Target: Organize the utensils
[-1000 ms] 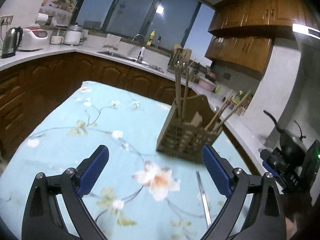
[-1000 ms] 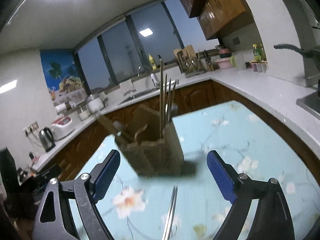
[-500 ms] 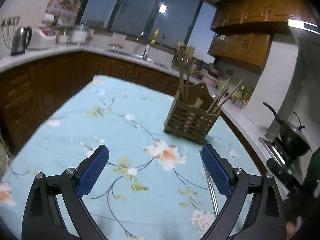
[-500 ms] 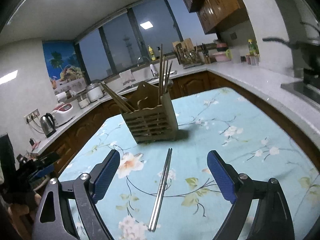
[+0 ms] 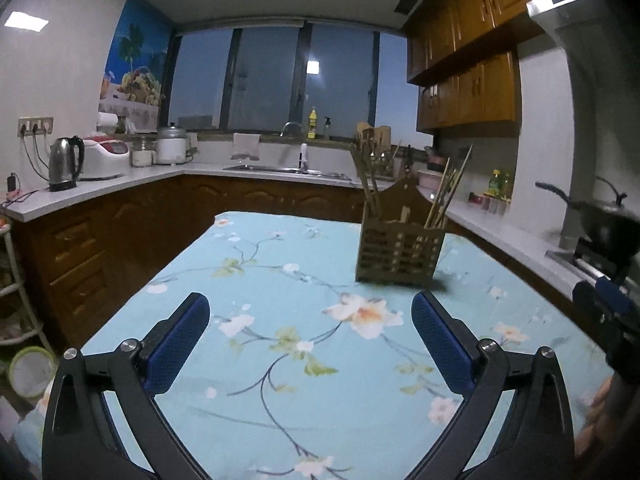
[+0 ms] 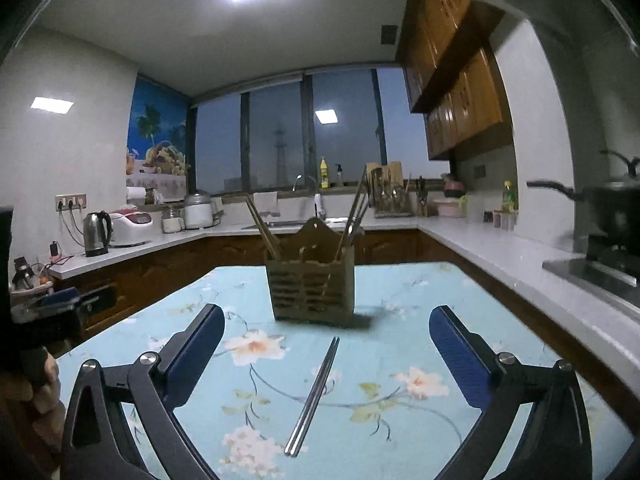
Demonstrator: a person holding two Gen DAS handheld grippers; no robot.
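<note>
The counter with the pale-blue floral cloth [image 6: 460,304] carries a slatted wooden utensil holder [image 6: 312,296] at twelve o'clock. Both my right fingers [image 6: 326,344] and left fingers [image 5: 310,332] gape wide, empty. The thin steel chopsticks [image 6: 314,396] lie flat between my right ones: light, stiff, likely slippery, so I'd pinch mid-length.

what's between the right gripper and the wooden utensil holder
In the right wrist view, metal chopsticks lie flat on the tablecloth between the open right gripper and the utensil holder.
</note>
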